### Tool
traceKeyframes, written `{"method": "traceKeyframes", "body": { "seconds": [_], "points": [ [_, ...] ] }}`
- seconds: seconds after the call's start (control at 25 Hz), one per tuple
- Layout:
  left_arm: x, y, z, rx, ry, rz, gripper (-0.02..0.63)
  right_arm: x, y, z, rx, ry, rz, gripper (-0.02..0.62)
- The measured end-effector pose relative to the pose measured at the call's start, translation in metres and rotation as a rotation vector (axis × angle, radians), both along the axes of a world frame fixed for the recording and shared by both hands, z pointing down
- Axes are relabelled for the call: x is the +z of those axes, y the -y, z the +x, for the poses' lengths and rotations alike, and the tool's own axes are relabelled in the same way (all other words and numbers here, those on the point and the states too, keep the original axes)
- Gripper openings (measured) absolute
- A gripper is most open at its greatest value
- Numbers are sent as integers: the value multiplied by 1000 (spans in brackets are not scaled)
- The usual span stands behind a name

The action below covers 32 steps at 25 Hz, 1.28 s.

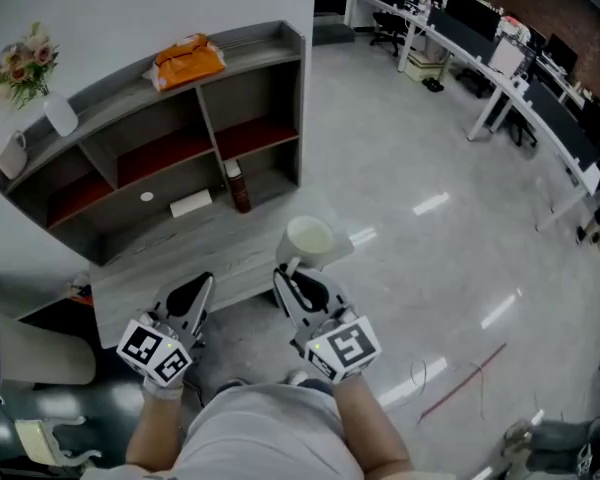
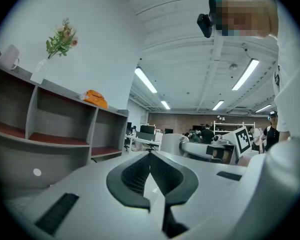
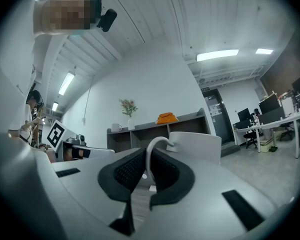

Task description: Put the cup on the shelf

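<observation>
A white cup (image 1: 309, 238) hangs above the front right corner of the low grey table (image 1: 170, 258). My right gripper (image 1: 288, 273) is shut on its handle. In the right gripper view the thin white handle (image 3: 151, 154) stands pinched between the black pads, and the cup body (image 3: 197, 146) is just beyond them. The grey shelf unit (image 1: 250, 40) with red boards stands behind the table and also shows in the distance (image 3: 155, 129). My left gripper (image 1: 202, 286) hovers beside the right one over the table's front edge, shut and empty (image 2: 150, 156).
On top of the shelf are an orange bag (image 1: 188, 60), a vase of flowers (image 1: 55, 108) and a white mug (image 1: 13, 155). A dark bottle (image 1: 238, 186) and a white card (image 1: 190, 204) stand in its lowest level. Desks and chairs (image 1: 480, 38) fill the far right.
</observation>
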<state>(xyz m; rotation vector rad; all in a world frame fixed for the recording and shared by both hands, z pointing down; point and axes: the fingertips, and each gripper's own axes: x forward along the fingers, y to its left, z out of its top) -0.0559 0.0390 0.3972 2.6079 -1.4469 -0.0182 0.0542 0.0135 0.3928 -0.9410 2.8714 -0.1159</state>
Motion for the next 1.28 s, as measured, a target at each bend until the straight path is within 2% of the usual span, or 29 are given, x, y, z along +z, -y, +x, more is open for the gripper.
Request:
{"method": "traceKeyframes", "body": {
  "seconds": [0.28,0.56,0.92,1.28],
  "points": [
    [2,13,32,-16,3,-10,15,1,7,43,10,16,4,38],
    [5,39,33,-16,12,-12,15,6,29,49,26,7,12,38],
    [15,105,-4,17,2,-13,15,22,91,10,38,-41,0,38],
    [14,186,-54,77,-11,-10,15,27,172,-50,77,-59,8,38]
  ]
}}
